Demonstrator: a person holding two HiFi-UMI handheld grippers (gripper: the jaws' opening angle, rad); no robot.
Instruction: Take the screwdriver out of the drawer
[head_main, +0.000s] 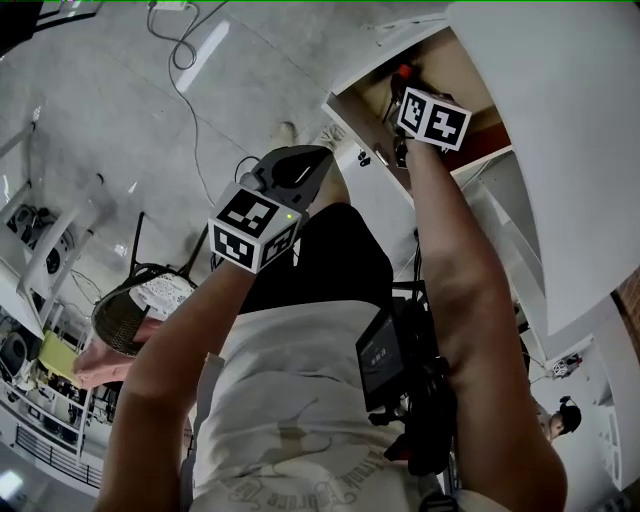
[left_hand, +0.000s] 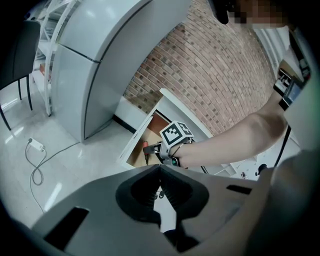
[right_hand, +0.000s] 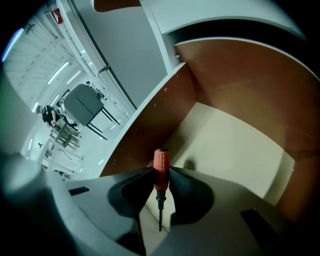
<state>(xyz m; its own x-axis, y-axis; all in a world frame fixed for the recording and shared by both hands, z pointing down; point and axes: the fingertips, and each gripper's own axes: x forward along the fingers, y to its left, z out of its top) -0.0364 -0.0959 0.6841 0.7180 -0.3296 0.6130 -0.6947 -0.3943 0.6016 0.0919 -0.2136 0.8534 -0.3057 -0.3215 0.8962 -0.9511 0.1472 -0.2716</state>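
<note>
Pale floor (head_main: 120, 90) w/ a loose cable (head_main: 185, 75); white cabinet (head_main: 560, 150) at upper right of head view. Its drawer (head_main: 368, 100) stands open. The right gripper (head_main: 402, 92) reaches steeply down into it, w/ the red end of the screwdriver (head_main: 403, 71) just showing past the tips. By contrast the left gripper (head_main: 322, 158) hangs over the floor, well apart from the drawer, so the right hand is the nearer one by far. Left gripper view: own jaws meet at the tips, nothing between them. Ahead, under a brick wall (left_hand: 210, 65), drawer and right gripper sit small, w/ a red speck of handle beside them. Right gripper view: both pads clamped on the orange handle. Long axis runs roughly along the jaws, butt end out past the tips toward the drawer floor (right_hand: 225, 145), thin shaft pointing back at the hand. Tool prob clear of the floor, going by its shadow. Brown side wall (right_hand: 150, 125) is close on the left. Way out is up and back, and only that wall and the drawer front could snag the shaft.
</note>
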